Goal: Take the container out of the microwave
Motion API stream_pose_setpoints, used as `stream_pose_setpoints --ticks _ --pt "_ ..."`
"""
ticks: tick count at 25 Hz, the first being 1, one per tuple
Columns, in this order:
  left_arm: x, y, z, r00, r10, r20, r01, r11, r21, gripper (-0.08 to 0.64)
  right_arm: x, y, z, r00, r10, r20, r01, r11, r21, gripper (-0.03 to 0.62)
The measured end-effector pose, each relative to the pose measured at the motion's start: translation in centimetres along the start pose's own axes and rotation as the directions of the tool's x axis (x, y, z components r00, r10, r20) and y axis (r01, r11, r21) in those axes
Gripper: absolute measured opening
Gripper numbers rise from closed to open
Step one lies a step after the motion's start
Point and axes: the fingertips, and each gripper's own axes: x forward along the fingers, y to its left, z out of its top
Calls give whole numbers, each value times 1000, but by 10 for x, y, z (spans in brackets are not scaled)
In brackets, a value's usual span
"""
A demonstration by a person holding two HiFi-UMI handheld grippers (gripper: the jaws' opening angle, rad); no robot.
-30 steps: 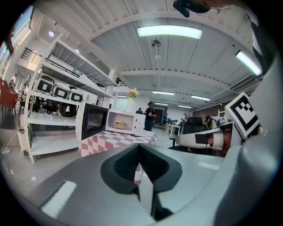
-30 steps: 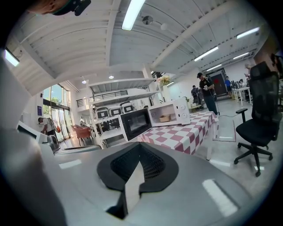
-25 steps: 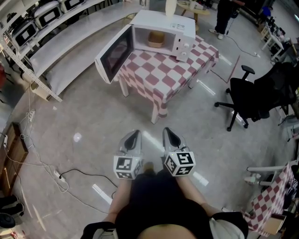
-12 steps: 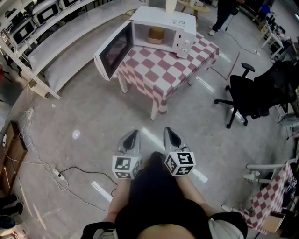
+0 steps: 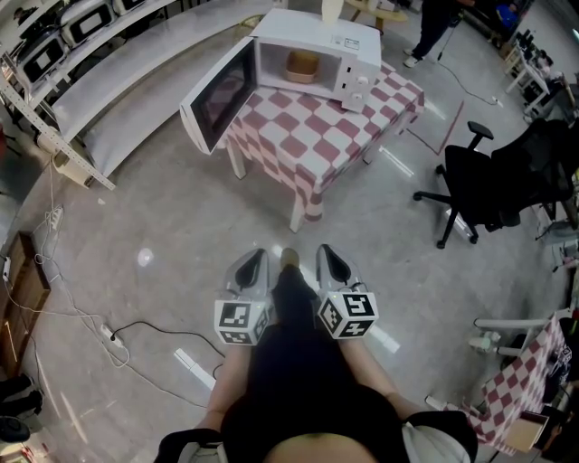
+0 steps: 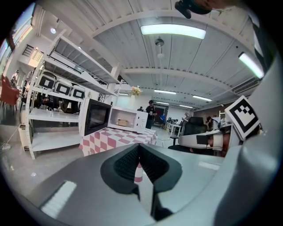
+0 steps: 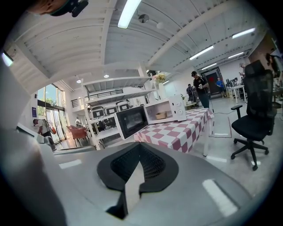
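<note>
A white microwave [image 5: 312,50] stands on a table with a red-and-white checked cloth [image 5: 312,149], its door [image 5: 215,98] swung wide open to the left. Inside sits a small tan container [image 5: 302,65], also seen in the left gripper view [image 6: 123,123] and the right gripper view [image 7: 161,115]. My left gripper [image 5: 253,265] and right gripper [image 5: 329,261] hang side by side over the bare floor, well short of the table. Both point toward it and are shut on nothing. The left gripper [image 6: 139,148] and right gripper [image 7: 140,159] show closed jaws in their own views.
A black office chair [image 5: 479,185] stands right of the table. White shelving [image 5: 86,86] runs along the left. Cables and a power strip [image 5: 113,336] lie on the floor at left. A person [image 5: 432,27] stands beyond the table. Another checked table [image 5: 529,384] is at lower right.
The person's leg has swung forward between the two grippers, and the microwave has slid slightly up-left in the head view. Both grippers stay shut and side by side.
</note>
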Motion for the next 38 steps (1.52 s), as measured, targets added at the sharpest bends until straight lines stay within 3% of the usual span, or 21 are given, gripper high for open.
stream_pose_setpoints --ticks 38 --pt "148 58 41 1000 26 -15 -27 1000 -5 9 152 -44 60 997 57 -43 -57 998 -16 0"
